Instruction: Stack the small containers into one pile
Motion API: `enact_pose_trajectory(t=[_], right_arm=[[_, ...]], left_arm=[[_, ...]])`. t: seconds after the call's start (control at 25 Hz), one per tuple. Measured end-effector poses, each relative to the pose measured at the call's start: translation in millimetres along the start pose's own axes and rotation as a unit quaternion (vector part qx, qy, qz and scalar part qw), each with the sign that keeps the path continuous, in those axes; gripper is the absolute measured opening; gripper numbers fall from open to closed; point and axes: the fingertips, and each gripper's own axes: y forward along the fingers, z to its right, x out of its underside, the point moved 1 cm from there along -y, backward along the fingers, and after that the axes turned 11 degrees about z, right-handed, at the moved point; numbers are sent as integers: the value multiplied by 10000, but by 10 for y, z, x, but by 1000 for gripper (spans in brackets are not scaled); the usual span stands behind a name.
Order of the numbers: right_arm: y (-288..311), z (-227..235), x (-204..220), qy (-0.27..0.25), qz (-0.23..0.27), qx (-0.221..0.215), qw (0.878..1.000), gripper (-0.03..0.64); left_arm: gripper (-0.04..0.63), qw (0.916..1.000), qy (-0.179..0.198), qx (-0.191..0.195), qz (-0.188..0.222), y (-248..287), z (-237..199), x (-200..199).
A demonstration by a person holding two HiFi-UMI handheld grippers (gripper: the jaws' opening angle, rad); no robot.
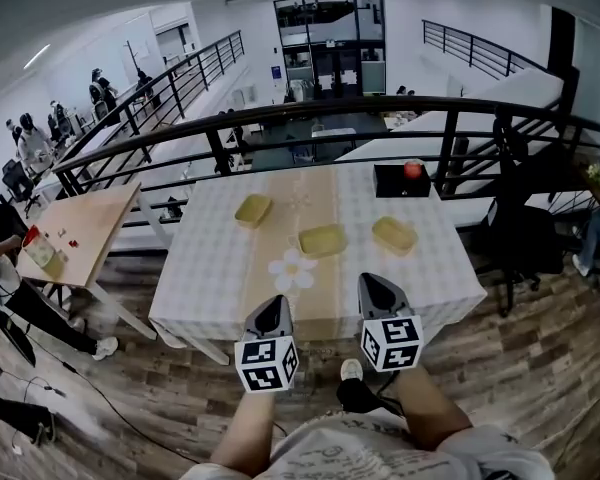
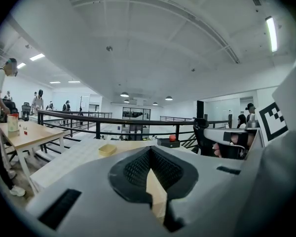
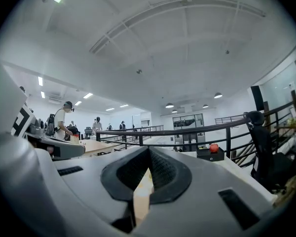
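Three small yellow containers lie apart on the checked table: one at the far left (image 1: 253, 209), one in the middle on the tan runner (image 1: 323, 240), one at the right (image 1: 394, 234). In the left gripper view only the left container (image 2: 107, 149) shows beyond the jaws. My left gripper (image 1: 271, 306) (image 2: 150, 154) hovers over the near table edge, shut and holding nothing. Beside it to the right, my right gripper (image 1: 377, 286) (image 3: 149, 154) is also shut and empty. Both point toward the containers and stay short of them.
A white flower-shaped mat (image 1: 293, 268) lies on the runner near the front edge. At the far right corner stands a black box (image 1: 400, 182) with a red apple (image 1: 413, 169) on it. A black railing (image 1: 310, 113) runs behind the table. A wooden side table (image 1: 80, 230) stands at the left.
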Motion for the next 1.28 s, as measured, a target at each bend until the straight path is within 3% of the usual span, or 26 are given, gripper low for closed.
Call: enact_pose_trajectory(t=[0.84, 1.28], right_arm=[[1772, 1165, 215, -1, -223, 91, 9997, 3], [2384, 1641, 371, -17, -537, -47, 9985, 3]], left_arm=[[6, 9997, 51, 154, -194, 2191, -164, -73], [6, 9994, -12, 118, -331, 2957, -112, -66]])
